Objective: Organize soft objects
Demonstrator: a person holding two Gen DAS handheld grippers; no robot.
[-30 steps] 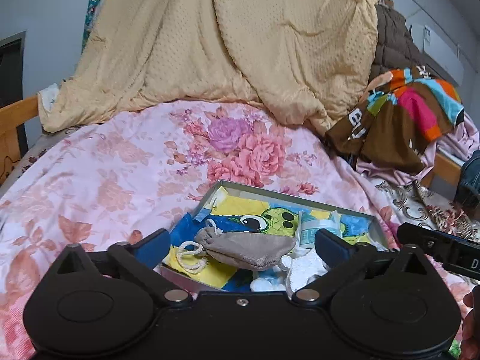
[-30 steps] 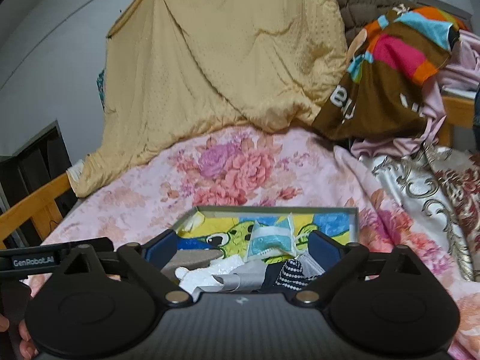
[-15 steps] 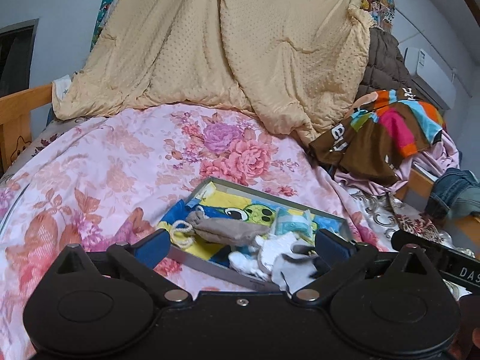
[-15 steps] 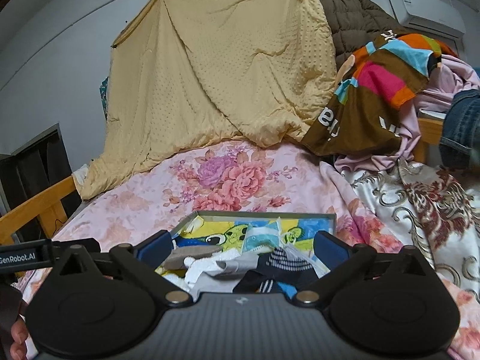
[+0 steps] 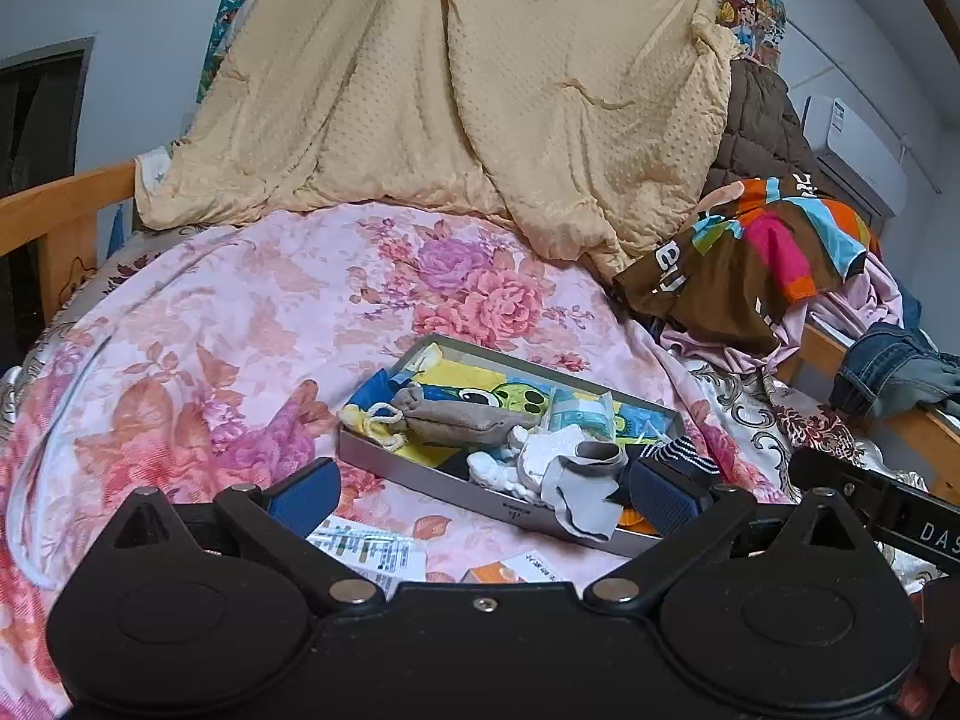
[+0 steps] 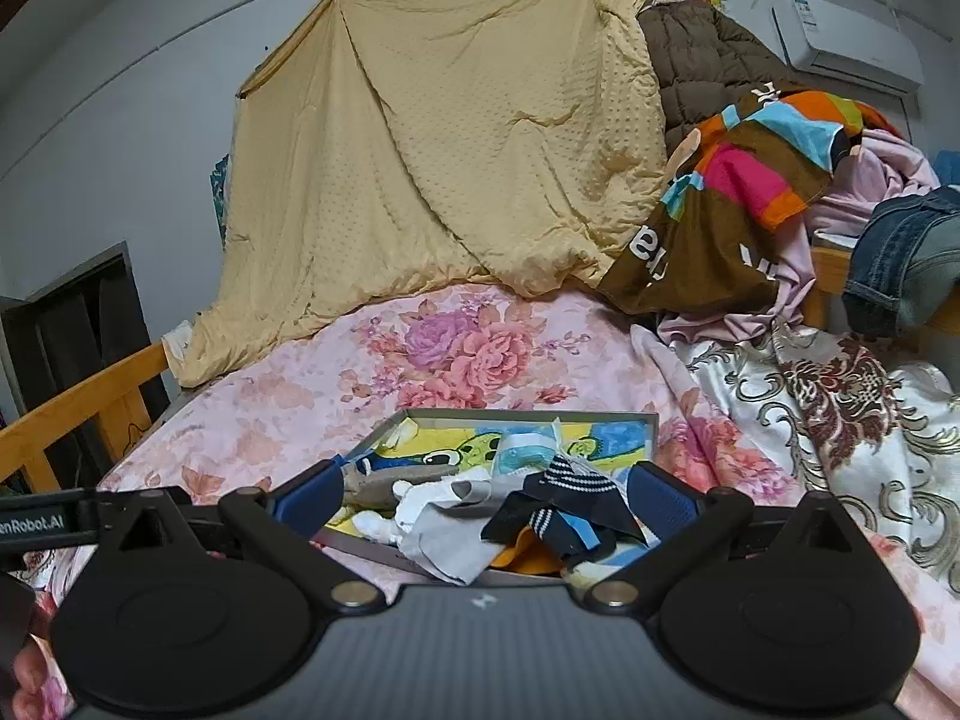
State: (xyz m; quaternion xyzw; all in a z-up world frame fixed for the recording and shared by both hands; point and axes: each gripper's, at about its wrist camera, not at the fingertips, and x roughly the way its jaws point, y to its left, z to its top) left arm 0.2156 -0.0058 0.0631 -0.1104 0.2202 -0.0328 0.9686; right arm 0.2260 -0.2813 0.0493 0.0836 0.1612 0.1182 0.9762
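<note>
**Grey tray of soft things on the floral bed**

Left wrist view: the left gripper (image 5: 485,495) hangs with fingers spread wide, grasping nothing, over the bed's (image 5: 240,330) near edge. The tray (image 5: 420,477) lies just beyond, holding a pouch (image 5: 462,420), white cloth (image 5: 540,456) and grey sock (image 5: 585,501).

Right wrist view: the right gripper (image 6: 485,495) is likewise released, empty, above the tray's (image 6: 528,416) near end, where a striped sock (image 6: 561,489) tops the heap.

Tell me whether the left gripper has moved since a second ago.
Yes. The left gripper has drawn back and up from the tray: earlier the tray's near edge was hidden behind its fingers, and now bedspread and paper slips show in front of it.
</note>
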